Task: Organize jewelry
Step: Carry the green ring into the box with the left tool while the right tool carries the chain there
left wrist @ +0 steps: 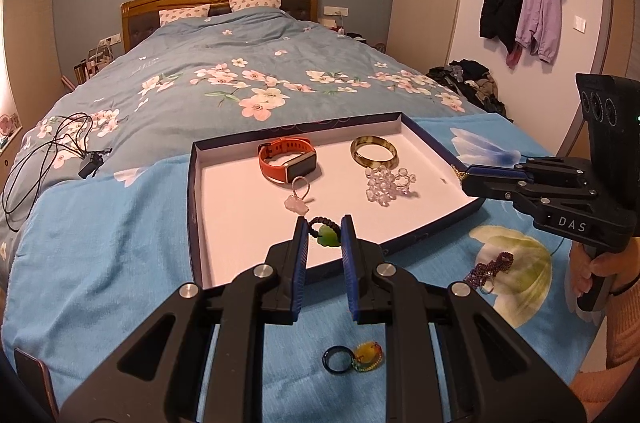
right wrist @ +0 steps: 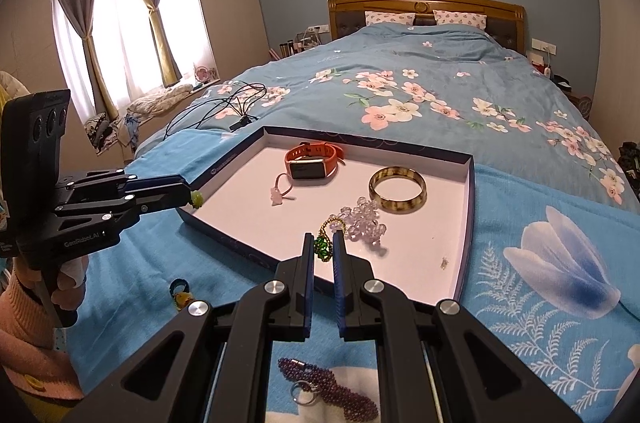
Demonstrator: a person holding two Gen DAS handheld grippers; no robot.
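Bed with blue floral spread carries the tray (left wrist: 424, 143). Left claw (left wrist: 325, 235) grips green pendant (left wrist: 327, 235) over tray's near edge; right claw (right wrist: 322, 247) clenched on green bead chain (right wrist: 325, 243), both poised for drop-off. Purple beads (right wrist: 340, 397) wait outside, nearest.

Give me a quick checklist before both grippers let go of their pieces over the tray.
1. Left gripper shut on the green pendant on a black braided cord: ok.
2. Right gripper shut on the green-bead charm on a gold ball chain: ok.
3. Left piece over the white floor of the dark-blue-walled tray: ok.
4. Right piece inside the tray wall: ok, just inside its near edge.
5. Drop spot free: not ok for the right piece, since the clear crystal bead bracelet sits close by.
6. Height above the tray floor: cannot tell.
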